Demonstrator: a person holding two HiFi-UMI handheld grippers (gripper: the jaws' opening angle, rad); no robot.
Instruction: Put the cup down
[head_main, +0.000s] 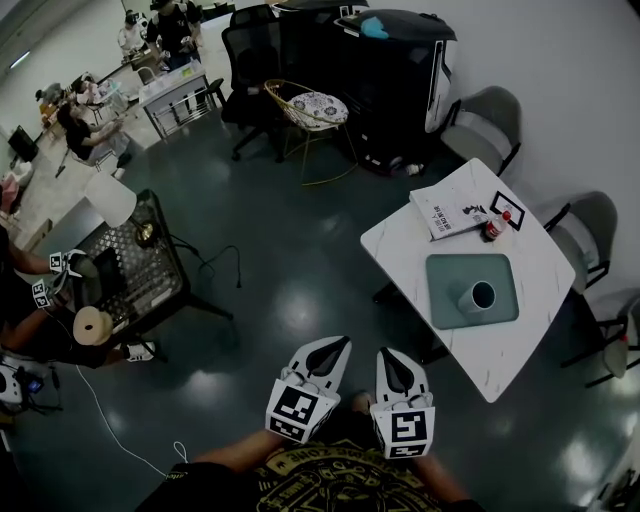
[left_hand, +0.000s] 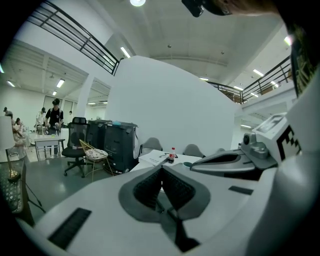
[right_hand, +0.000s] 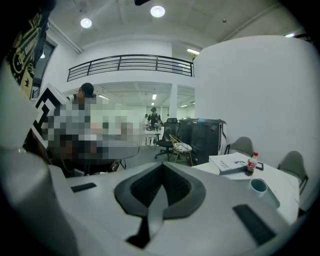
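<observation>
Both tongs are held shut and empty over the dark floor, the left tongs (head_main: 343, 343) being set just beside the right tongs (head_main: 384, 353). The cup (head_main: 478, 296) is seen upright on a teal mat (head_main: 445, 275) on the white worktop (head_main: 402, 245), well apart from them, near a bottle (head_main: 497, 225).

Dark glossy floor (head_main: 290, 290) lies open between the person (head_main: 340, 485) and the white marble-look table (head_main: 400, 240). The table's near corner is bare. A grey-green mat (head_main: 450, 275) holds a pale cylindrical cup (head_main: 477, 297), with a white book (head_main: 447, 213) and a red-capped bottle (head_main: 494, 228) beyond. 3 grey padded chairs (head_main: 590, 225) crowd its far sides. A black cable (head_main: 238, 268) trails across the floor at left.
</observation>
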